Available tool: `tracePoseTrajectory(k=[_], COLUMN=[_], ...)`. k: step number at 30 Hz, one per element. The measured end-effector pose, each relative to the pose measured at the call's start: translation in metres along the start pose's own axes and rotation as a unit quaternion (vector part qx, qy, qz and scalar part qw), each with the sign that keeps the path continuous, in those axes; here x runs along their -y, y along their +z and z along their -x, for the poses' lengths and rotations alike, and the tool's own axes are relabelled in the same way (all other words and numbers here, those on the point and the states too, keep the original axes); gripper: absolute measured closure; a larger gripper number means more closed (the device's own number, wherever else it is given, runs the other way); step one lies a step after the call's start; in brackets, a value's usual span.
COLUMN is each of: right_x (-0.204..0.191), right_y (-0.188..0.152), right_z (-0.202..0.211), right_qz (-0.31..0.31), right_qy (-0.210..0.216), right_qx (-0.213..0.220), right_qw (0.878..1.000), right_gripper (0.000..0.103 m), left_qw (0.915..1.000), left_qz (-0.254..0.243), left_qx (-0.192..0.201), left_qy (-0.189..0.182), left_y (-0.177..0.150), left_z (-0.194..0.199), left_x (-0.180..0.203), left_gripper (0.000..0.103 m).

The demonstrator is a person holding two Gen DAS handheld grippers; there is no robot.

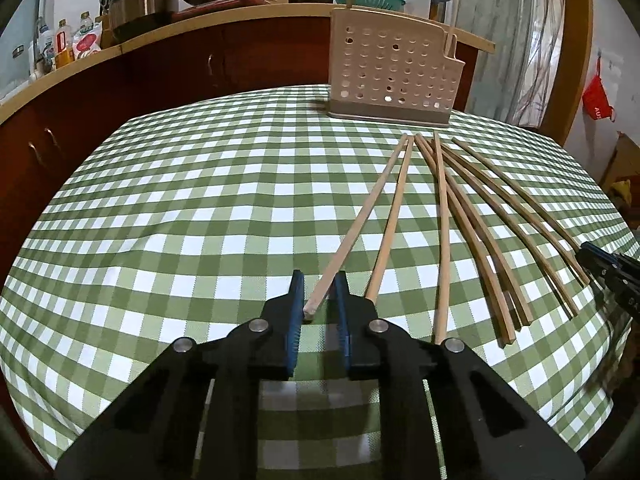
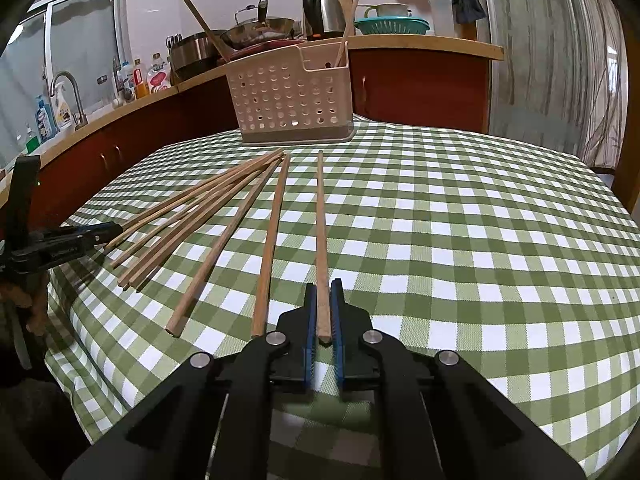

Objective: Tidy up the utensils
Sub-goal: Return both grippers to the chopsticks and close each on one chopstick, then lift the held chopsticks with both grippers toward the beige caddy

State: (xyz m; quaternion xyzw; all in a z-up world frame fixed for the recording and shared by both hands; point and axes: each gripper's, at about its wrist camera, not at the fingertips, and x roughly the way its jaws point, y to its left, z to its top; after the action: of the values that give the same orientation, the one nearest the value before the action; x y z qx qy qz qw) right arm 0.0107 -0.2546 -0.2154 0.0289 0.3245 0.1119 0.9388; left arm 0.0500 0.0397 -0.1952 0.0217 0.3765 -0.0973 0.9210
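Chopstick (image 1: 362, 216) end between left claw (image 1: 319, 280) pads, seemingly pinched; tablecloth (image 1: 180, 200) beneath

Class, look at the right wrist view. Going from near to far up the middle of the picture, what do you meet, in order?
right gripper → chopstick held in it → bare checked tablecloth → perforated utensil holder → wooden counter → kettle

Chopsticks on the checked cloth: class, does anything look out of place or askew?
Yes. The loose chopsticks lie fanned out on the tablecloth, crossing near their far tips instead of standing in the perforated holder, which holds only a few. Each tool grips one stick by its near end: left tool, right tool.
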Motion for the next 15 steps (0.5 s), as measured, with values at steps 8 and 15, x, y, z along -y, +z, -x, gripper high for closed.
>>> tracePoseTrajectory(k=[8, 15], right_x=[0.001, -0.001], right_y=[0.001, 0.008], right_z=[0.004, 0.022], right_qz=[-0.001, 0.0], right_qy=[-0.004, -0.012], right_qx=[0.006, 0.036], right_qw=[1.0, 0.999], right_gripper=[0.095, 0.096], left_qw=[0.9997, 0.9977], left_qz=[-0.021, -0.034], left_qx=[0.014, 0.057], left_qy=[0.0, 0.011], left_y=[-0.002, 0.005], left_z=[0.009, 0.035], left_x=[0.007, 0.013], left_gripper=[0.096, 0.096])
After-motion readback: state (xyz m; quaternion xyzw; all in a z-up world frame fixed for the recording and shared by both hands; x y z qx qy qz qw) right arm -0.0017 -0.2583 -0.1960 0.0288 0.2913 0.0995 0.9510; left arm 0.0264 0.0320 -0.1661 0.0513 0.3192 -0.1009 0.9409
